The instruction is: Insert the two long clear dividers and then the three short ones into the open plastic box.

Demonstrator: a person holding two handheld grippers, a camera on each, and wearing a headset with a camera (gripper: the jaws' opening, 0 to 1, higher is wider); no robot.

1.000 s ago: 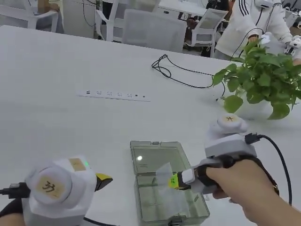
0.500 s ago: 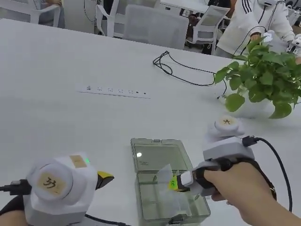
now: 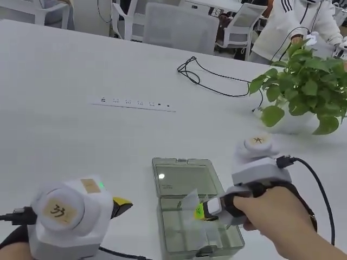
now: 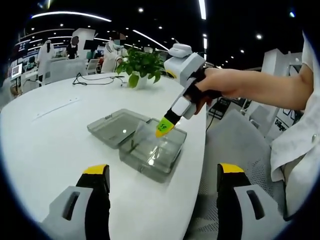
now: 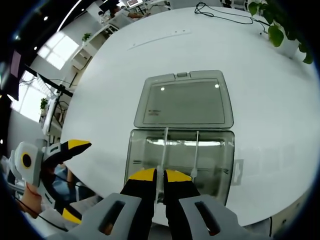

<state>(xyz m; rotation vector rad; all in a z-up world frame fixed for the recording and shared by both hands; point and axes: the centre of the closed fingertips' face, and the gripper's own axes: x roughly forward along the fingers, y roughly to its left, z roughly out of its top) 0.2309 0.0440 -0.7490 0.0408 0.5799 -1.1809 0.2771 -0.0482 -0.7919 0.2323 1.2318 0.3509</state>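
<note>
- left gripper (image 4: 162,170) hangs wide open, holding nothing, near the box;
- open plastic box (image 5: 132,155) sits just before the person, lid laid flat beyond;
- clear divider (image 5: 163,150), pinched in the right gripper (image 5: 159,176): any tilt could likely miss the wall slots and jam; it stands on edge in the base, long axis running from the jaws towards the hinge.

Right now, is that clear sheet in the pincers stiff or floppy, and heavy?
Probably stiff: the clear divider, pinched at one end by the right gripper, runs straight, without sagging. Likely light, since it looks very thin. Its glossy plastic might slip.
</note>
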